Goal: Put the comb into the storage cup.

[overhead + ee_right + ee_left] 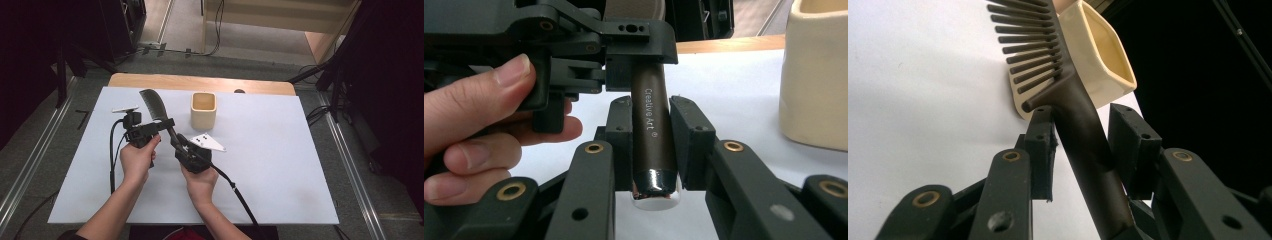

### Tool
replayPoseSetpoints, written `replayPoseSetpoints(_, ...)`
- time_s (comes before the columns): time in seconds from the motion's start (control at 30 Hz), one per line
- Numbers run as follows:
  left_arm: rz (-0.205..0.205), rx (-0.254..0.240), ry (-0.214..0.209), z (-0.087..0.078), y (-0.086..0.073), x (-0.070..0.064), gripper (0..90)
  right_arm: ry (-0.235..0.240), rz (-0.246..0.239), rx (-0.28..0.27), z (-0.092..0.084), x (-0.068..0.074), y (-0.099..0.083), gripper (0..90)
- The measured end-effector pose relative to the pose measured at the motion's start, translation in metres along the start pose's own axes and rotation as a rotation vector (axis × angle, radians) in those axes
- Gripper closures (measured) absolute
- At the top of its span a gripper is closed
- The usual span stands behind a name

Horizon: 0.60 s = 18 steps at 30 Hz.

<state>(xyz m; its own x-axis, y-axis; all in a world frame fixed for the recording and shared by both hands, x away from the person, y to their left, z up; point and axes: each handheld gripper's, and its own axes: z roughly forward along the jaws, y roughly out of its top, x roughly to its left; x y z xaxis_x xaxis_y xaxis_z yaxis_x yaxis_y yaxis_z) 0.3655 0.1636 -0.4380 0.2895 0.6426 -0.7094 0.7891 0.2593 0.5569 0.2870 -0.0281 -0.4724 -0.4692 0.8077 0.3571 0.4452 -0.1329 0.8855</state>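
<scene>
A: Where is the dark comb (152,106) seen?

B: It is seen left of centre in the high view, above the white table cover (280,165), with its teeth toward the upper left. Its handle is clamped between the jaws of the right gripper (176,141), at the handle's lower end.

A: And the left gripper (161,124)?

B: In its own view the jaws are spread beside the handle (1088,150); a gap is seen on the right side, so no grip is made. The cream cup (203,110) is placed just right of the comb, at the upper centre.
</scene>
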Motion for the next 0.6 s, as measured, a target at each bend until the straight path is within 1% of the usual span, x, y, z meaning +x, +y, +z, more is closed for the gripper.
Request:
replayPoseSetpoints(0.07, -0.006, 0.003, -0.007, -0.0002, 0.0, 0.0006, 66.1, 0.002, -0.001, 0.001, 0.0004, -0.0006, -0.0005, 70.2)
replayPoseSetpoints(0.1, -0.009, 0.005, -0.017, 0.0002, 0.0001, 0.0006, 66.4, 0.003, -0.004, 0.004, 0.0003, -0.001, -0.0007, 70.2)
replayPoseSetpoints(0.23, -0.014, 0.007, -0.03, 0.0005, 0.0, 0.0, 67.2, 0.005, -0.003, 0.004, -0.0011, -0.0023, -0.0009, 70.2)
replayPoseSetpoints(0.5, -0.024, 0.014, -0.042, -0.0007, 0.0008, 0.0011, 68.3, 0.007, -0.005, 0.006, -0.0012, -0.0021, -0.0008, 70.1)
replayPoseSetpoints(0.6, -0.037, 0.011, -0.051, -0.001, 0.0011, 0.001, 69.3, 0.004, -0.01, 0.012, -0.0008, -0.0017, -0.0009, 70.0)
